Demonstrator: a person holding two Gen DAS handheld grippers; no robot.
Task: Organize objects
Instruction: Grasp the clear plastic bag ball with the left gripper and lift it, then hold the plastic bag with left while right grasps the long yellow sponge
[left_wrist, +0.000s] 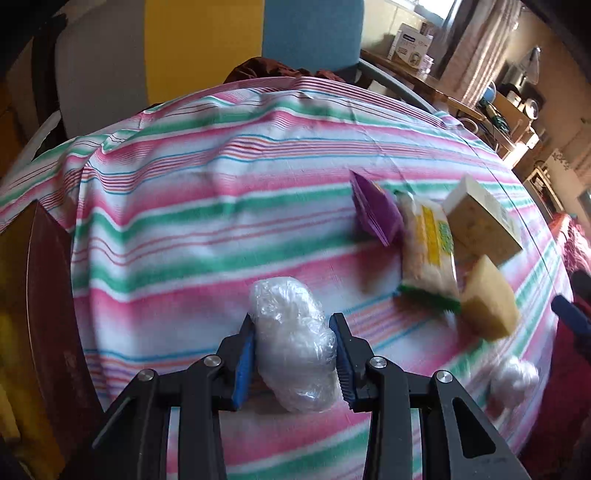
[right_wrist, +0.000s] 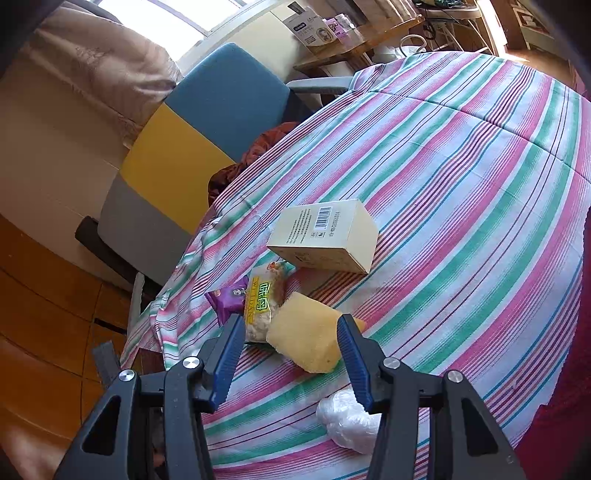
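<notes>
We see a table under a striped cloth (left_wrist: 221, 206), pink, green and white, with a blue, yellow and grey chair (right_wrist: 207, 122) at its far edge. Our left gripper (left_wrist: 293, 350) is clenched on a plastic-wrapped bundle (left_wrist: 295, 343). Our right gripper (right_wrist: 286, 354) hangs released over a yellow sponge (right_wrist: 306, 332). Beyond lie a snack packet (right_wrist: 262, 302), purple sachet (right_wrist: 227, 297) and cream box (right_wrist: 325, 236). A second wrapped bundle (right_wrist: 347, 421) rests near the table's near edge.

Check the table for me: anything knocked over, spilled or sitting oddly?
Nothing is spilled. The cream box lies tilted, one end propped on the noodle packet. The striped cloth is rumpled at its far edge. The left claw is shut on a wad of clear plastic; a second wad lies loose.
</notes>
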